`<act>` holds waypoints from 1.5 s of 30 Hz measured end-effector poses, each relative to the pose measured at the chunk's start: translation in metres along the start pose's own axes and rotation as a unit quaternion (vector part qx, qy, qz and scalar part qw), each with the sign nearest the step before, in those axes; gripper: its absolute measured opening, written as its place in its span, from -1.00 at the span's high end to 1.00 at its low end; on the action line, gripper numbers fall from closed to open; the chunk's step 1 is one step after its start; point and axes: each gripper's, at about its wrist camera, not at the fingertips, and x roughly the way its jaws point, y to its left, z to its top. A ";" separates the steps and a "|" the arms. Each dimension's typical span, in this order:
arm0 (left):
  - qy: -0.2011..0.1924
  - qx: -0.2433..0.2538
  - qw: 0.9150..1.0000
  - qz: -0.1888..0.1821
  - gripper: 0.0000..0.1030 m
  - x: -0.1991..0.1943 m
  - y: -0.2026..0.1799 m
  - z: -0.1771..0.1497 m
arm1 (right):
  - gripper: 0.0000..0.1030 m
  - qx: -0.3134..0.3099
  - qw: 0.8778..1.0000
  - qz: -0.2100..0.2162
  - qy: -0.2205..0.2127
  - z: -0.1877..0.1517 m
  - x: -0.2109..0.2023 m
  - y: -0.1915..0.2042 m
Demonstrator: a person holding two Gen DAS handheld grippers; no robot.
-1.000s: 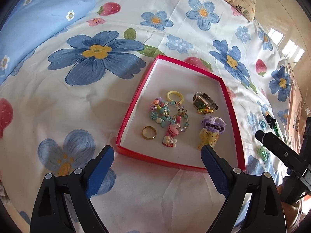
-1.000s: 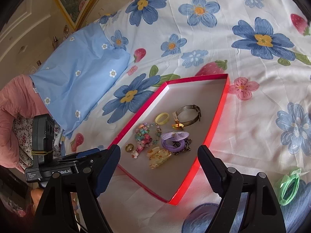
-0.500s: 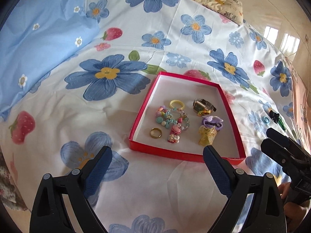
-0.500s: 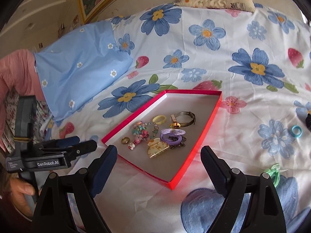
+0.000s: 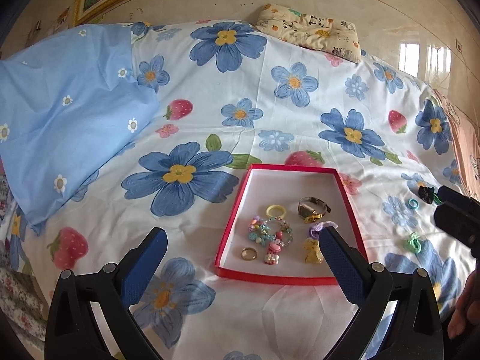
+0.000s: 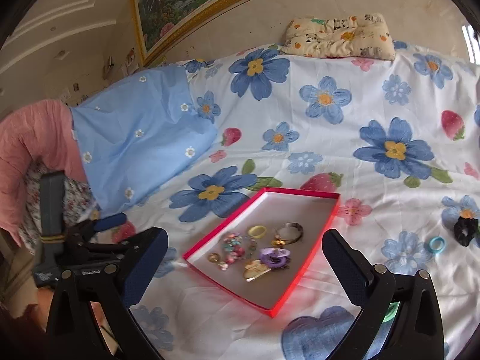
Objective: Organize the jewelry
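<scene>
The left gripper (image 5: 241, 249) covers part of the purple clip (image 5: 318, 227) in the red box (image 5: 231, 228), and the green clip (image 6: 390, 312) on the bedspread (image 5: 270, 105) hides behind a right gripper (image 6: 244, 250) finger. Both grippers hang tilted down toward the box, jaws just opened wide with nothing between them. The watch (image 5: 312, 209), ring (image 5: 249, 253) and bead bracelet (image 5: 270, 231) lie inside the box.

No legible text. White lettering on the left gripper (image 6: 109, 223) body, left of the right gripper's fingers, too blurred to read.
</scene>
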 end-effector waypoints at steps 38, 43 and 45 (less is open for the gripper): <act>0.033 0.014 0.999 0.013 -0.99 0.024 -0.014 -0.039 | -1.00 0.014 0.998 -0.029 0.058 -0.064 0.033 -0.006; 0.033 0.013 0.999 0.013 -0.99 0.023 -0.014 -0.039 | -1.00 0.012 0.998 -0.028 0.058 -0.064 0.032 -0.005; 0.033 0.014 0.999 0.014 -0.99 0.023 -0.014 -0.039 | -1.00 0.011 0.998 -0.028 0.058 -0.064 0.032 -0.005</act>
